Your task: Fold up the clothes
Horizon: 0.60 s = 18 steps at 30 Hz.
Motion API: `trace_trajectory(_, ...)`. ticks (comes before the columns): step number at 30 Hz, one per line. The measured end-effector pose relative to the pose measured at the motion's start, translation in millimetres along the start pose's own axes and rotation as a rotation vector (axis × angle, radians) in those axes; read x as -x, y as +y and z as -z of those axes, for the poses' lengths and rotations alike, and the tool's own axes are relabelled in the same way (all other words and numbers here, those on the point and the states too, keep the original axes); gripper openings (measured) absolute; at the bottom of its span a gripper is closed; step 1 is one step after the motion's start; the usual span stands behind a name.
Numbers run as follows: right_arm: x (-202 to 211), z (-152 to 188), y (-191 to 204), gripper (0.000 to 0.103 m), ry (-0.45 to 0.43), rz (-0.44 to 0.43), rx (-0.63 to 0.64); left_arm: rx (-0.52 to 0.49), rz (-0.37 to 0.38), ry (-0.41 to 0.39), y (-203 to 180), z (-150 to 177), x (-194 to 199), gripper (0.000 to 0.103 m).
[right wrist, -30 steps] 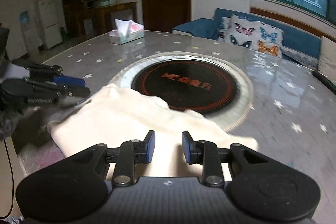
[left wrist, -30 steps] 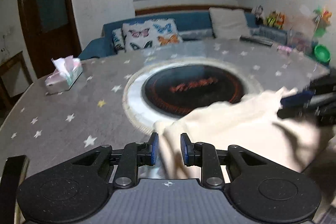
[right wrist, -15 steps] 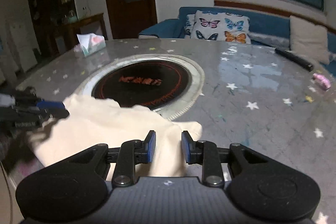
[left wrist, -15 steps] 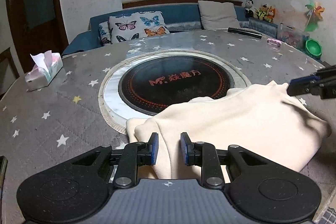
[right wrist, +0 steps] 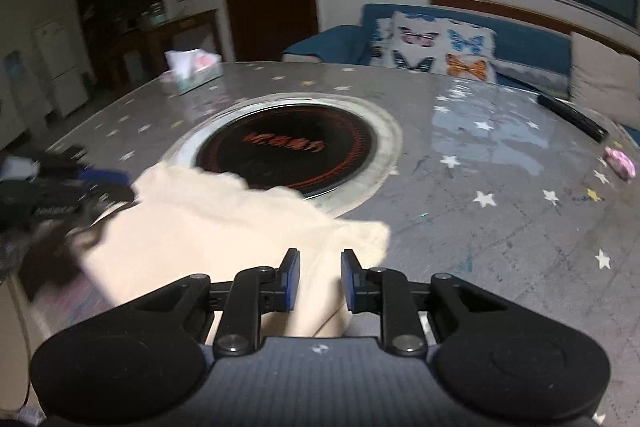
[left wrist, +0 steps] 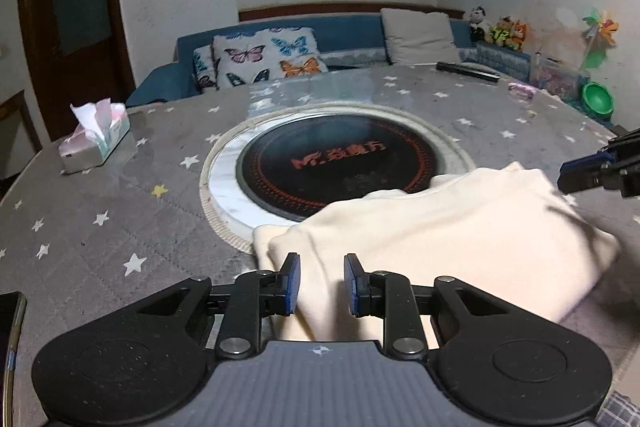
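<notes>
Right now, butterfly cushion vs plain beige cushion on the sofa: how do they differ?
The butterfly cushion is white with a colourful butterfly print; the beige cushion is plain. In the left wrist view the butterfly cushion sits toward the left of the sofa, the beige cushion further right, near the soft toys. Both lean upright against the blue sofa back, behind the table.

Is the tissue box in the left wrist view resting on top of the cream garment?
No: the tissue box stands on the bare starred tablecloth, well apart from the cream garment.
</notes>
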State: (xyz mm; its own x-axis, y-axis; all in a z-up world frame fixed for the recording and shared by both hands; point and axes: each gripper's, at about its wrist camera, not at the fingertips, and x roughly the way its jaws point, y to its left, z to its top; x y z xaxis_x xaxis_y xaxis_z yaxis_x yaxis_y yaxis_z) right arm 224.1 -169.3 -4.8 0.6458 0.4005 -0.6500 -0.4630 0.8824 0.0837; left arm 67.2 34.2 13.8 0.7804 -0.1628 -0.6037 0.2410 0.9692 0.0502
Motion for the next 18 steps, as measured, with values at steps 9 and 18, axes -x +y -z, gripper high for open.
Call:
trace_trajectory(9, 21, 37, 34, 0.014, 0.053, -0.067, 0.092, -0.023, 0.005, 0.023, -11, 24, 19, 0.027)
trace_trajectory(18, 31, 31, 34, 0.013, 0.032, -0.044, 0.114, 0.015, -0.014, 0.01, -5, 32, 34, 0.029)
